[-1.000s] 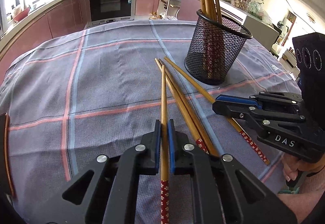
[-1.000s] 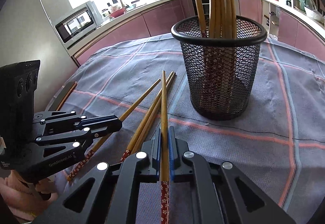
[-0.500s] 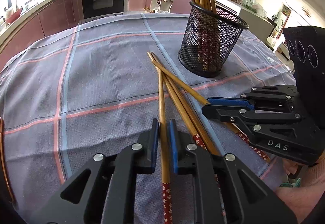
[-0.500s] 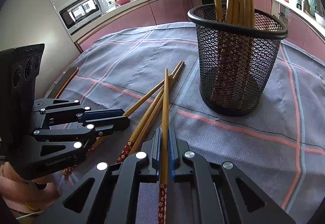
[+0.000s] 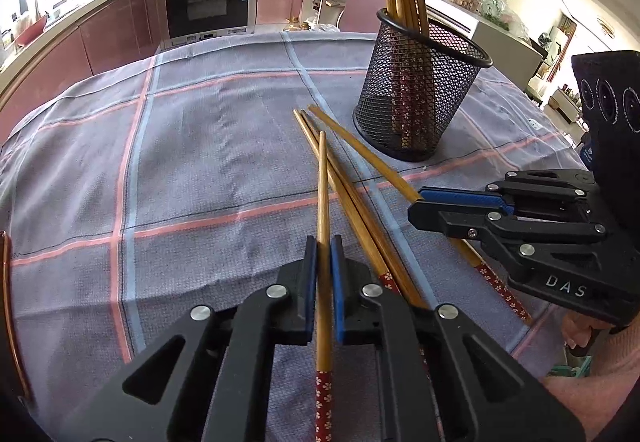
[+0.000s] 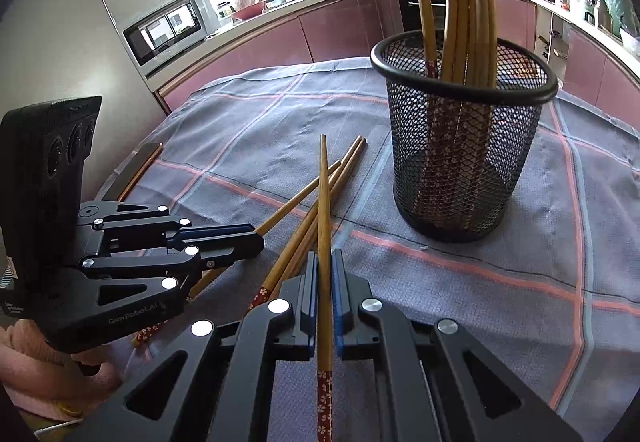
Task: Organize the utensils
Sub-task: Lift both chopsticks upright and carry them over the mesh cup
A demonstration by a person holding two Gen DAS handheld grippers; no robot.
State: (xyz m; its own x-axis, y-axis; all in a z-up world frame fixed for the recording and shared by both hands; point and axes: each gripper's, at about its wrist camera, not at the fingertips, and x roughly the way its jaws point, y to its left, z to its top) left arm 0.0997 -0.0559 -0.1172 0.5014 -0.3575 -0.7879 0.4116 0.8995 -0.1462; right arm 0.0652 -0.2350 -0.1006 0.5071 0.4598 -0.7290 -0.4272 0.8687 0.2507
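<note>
Chopsticks are the job here: each tool has its pads pressed together on one, the left tool pinching a chopstick near its patterned end, the right tool doing the same with its own chopstick. Three loose chopsticks lie fanned on the checked cloth covering the surface, just beside the mesh holder, which already stands full of upright ones. To do this well, I'd lift each stick clear — tip it toward vertical over the rim, then let go only once it's inside, so nothing catches the mesh.
</note>
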